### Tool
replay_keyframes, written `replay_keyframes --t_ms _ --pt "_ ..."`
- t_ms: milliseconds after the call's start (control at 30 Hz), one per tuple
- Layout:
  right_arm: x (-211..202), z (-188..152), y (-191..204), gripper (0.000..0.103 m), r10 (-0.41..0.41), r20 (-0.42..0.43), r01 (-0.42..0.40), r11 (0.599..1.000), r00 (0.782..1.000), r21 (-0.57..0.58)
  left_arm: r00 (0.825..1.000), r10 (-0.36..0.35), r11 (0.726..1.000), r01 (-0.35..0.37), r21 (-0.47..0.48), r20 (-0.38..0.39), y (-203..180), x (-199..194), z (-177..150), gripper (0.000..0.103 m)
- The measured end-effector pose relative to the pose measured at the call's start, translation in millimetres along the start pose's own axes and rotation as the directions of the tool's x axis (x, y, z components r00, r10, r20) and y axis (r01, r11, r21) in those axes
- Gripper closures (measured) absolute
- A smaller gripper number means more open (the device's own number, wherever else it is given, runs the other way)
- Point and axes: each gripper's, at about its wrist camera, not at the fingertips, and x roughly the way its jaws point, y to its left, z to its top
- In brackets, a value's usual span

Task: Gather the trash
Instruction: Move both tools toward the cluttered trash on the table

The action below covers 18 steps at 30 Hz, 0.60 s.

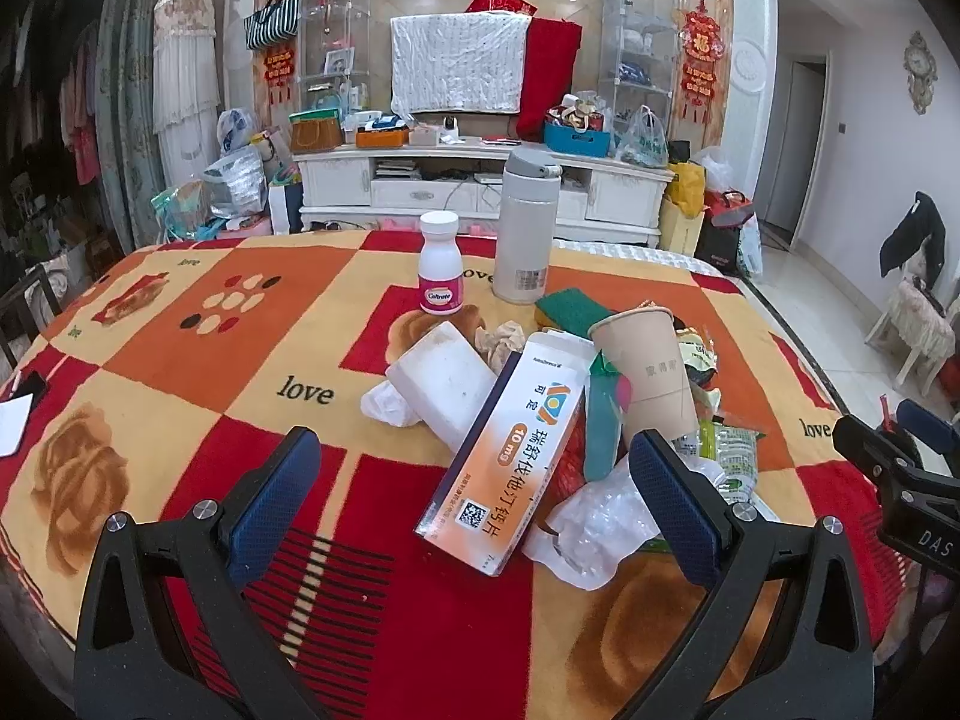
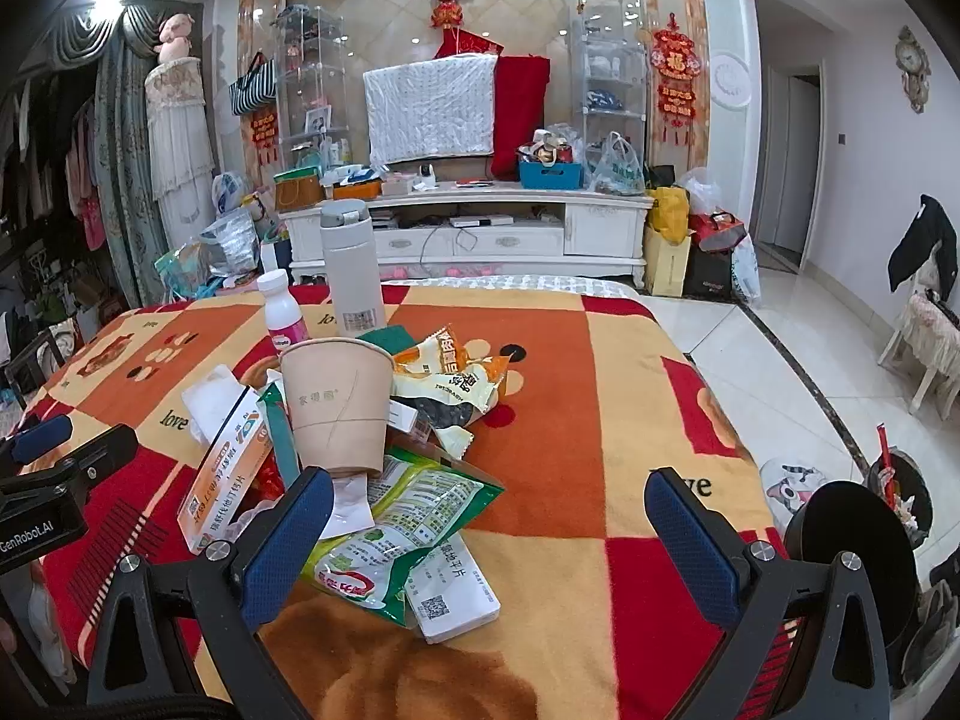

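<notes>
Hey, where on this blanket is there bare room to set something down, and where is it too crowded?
Free: the blanket's left stretch, left of the white foam block and Caltrate bottle; and the right stretch beyond the snack wrappers, toward the edge. Crowded: the middle, where the paper cup, orange medicine box and green packet pile together.

Right gripper [image 2: 489, 516] jaws spread wide, nothing between the pads, hovering over the checked blanket [image 2: 570, 372]. Left finger [image 2: 288, 546] sits just over the edge of the trash pile. Paper cup [image 2: 336, 405] upright, leaning slightly. Green wrapper [image 2: 408, 528] flat below it, over a white leaflet [image 2: 456, 600]. Orange medicine box [image 2: 231, 474] left of cup. Grey flask [image 2: 353, 267] and pink-labelled bottle [image 2: 283, 315] behind. Left gripper [image 2: 54, 480] at frame edge. Black bin [image 2: 852, 546] on floor, right
</notes>
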Motion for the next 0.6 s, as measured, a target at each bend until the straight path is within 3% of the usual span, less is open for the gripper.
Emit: replay_keyframes --t_ms 600 --pt "7 0 -3 0.000 -0.019 -0.062 0.017 0.999 0.998 -0.028 0.999 -0.027 1.000 0.027 -0.011 -0.033 3 11 -3 0.001"
